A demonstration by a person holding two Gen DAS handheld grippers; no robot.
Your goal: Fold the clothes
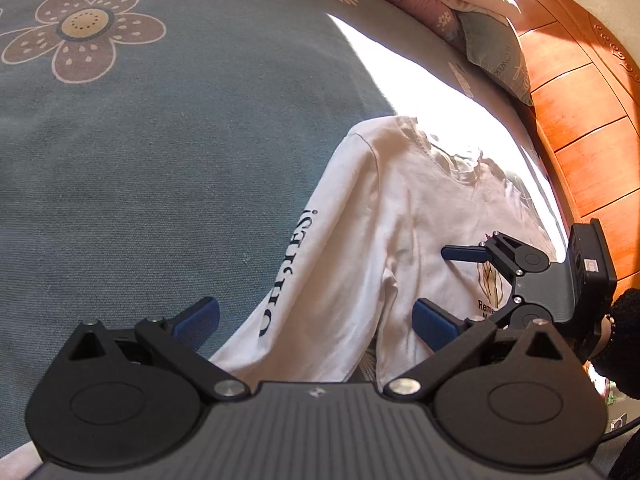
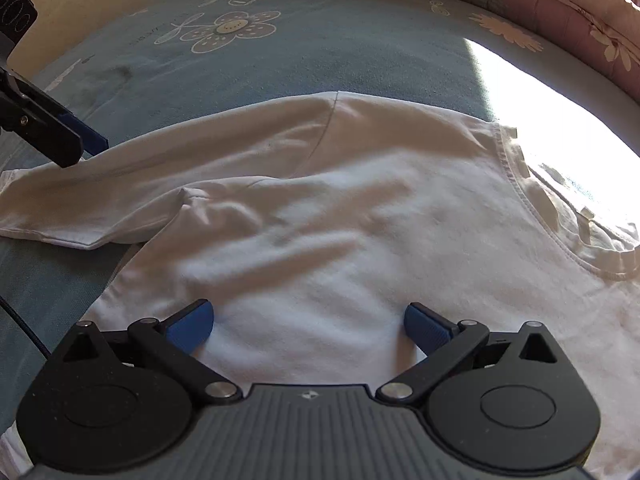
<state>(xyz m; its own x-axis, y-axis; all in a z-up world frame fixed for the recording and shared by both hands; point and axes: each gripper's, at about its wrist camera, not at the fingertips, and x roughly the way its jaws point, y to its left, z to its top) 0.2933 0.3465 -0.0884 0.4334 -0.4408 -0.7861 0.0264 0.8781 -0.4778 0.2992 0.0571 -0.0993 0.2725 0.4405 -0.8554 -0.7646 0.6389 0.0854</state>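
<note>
Left wrist view shows your white long-sleeved shirt (image 1: 400, 216) spread on the blue flowered bedsheet (image 1: 160, 180), collar toward the wooden headboard (image 1: 580, 120), with one sleeve (image 1: 296, 280), lettered in black, running back toward you. It looks a light, limp cotton that will sag and drag wherever you lift it, so take it at a seam or edge: the cuff end of that sleeve, or the shoulder seam, should hold better than a pinch of loose body cloth. Your left tongs (image 1: 316, 324) stand wide open, holding nothing, the sleeve lying between and below the blue pads (image 1: 198, 318); whether they touch it cannot be told. Your right tongs (image 1: 444, 284) hang over the chest print (image 1: 490, 284), jaws spread, empty. Right wrist view confirms it: the right tongs (image 2: 308, 326) are fully parted over the shirt's wrinkled body, apparently resting on or just above the cloth. Strong sunlight (image 2: 540, 92) washes out the neckline (image 2: 528, 200) side, so judge edges there with care.
</note>
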